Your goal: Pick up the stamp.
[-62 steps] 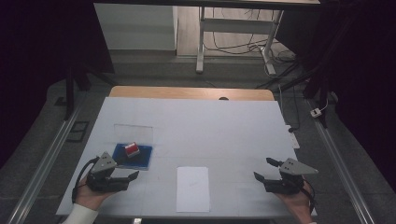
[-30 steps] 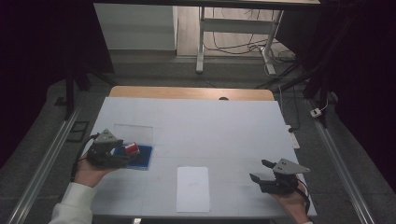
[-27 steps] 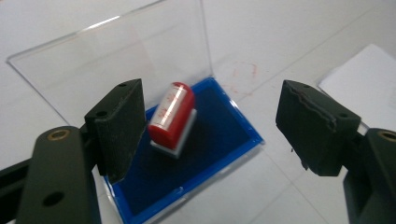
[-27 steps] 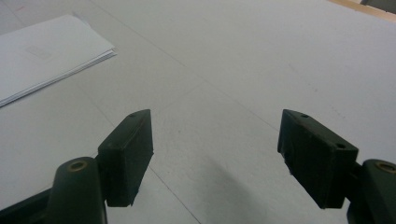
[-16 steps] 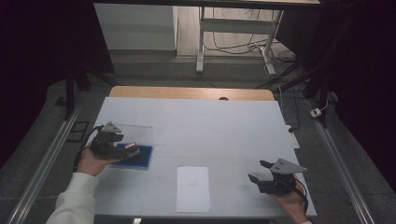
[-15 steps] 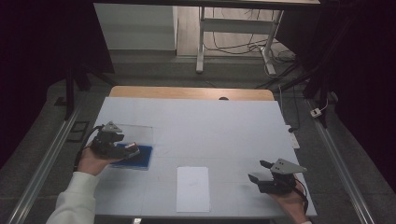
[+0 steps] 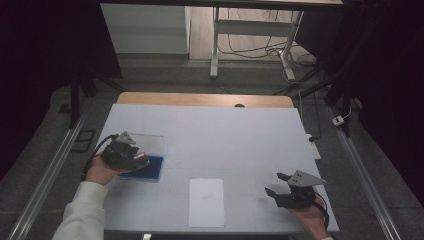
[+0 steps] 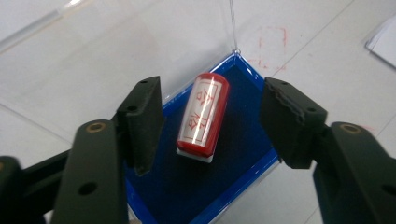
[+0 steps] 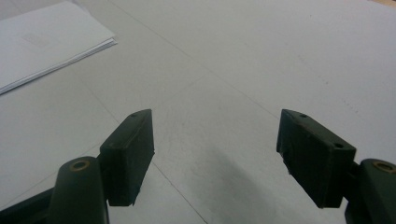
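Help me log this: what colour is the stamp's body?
Red, with red characters on a clear face, the stamp shows best in the left gripper view.

The high view looks from above the person's side, forward and down on the whole white table (image 7: pixel 230 145), from far off. The floor and desk legs show beyond it, toward 12 o'clock.

The left gripper view rides on the left gripper (image 8: pixel 210 126) and looks down, very near, at a red stamp (image 8: pixel 203 116) in a blue tray (image 8: pixel 187 191). The high view shares that spot, at about 9 o'clock on the table, where the tray (image 7: pixel 150 167) is small.

The right gripper view rides on the right gripper (image 9: pixel 215 149), low and near the tabletop. It sees the paper (image 9: pixel 42 42) at 10 o'clock. The high view shares that paper (image 7: pixel 206 202), at 6 o'clock.
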### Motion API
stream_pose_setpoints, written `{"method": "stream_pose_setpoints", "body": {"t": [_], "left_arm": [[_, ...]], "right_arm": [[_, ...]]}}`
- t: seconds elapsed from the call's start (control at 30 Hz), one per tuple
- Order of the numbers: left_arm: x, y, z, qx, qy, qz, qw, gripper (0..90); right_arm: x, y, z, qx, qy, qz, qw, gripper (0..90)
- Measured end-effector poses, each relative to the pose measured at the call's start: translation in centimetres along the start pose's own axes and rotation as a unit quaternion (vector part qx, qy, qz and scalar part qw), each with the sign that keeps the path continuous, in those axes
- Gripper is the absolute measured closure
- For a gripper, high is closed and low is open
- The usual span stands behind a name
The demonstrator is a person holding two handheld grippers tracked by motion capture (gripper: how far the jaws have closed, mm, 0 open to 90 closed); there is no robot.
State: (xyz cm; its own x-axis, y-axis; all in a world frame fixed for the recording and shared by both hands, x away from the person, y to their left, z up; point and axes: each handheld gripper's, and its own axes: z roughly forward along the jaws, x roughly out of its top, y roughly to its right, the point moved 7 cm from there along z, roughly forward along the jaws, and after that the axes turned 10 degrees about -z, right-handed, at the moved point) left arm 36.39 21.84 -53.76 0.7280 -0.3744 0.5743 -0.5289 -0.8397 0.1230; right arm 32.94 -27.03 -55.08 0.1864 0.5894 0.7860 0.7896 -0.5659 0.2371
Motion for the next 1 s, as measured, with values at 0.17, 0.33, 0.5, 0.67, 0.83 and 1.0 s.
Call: {"method": "stream_pose_setpoints", "body": {"t": [0.17,0.33,0.5,0.67,0.83,1.0], "left_arm": [[0.05,-0.14,0.38,-0.006,-0.003,0.005,1.0,49.2],[0.13,-0.2,0.55,-0.012,-0.001,0.014,0.9998,55.9],[0.16,-0.23,0.56,-0.013,0.002,0.02,0.9997,60.7],[0.06,-0.38,0.56,-0.01,-0.002,0.022,0.9997,64.1],[-0.02,-0.56,0.52,-0.015,0.001,0.019,0.9997,69.1],[-0.05,-0.68,0.43,-0.016,0.002,0.017,0.9997,70.2]], "right_arm": [[-0.07,-0.13,0.1,0.005,-0.002,-0.001,1.0,27.2],[-0.17,-0.13,0.04,0.004,-0.003,-0.002,1.0,27.4],[-0.32,-0.07,-0.07,0.002,-0.007,0.0,1.0,27.6],[-0.32,-0.11,-0.05,0.002,-0.004,-0.001,1.0,28.1],[-0.33,-0.09,-0.16,0.003,-0.004,0.001,1.0,28.2],[-0.39,-0.12,-0.11,0.002,-0.003,0.0,1.0,28.3]]}}
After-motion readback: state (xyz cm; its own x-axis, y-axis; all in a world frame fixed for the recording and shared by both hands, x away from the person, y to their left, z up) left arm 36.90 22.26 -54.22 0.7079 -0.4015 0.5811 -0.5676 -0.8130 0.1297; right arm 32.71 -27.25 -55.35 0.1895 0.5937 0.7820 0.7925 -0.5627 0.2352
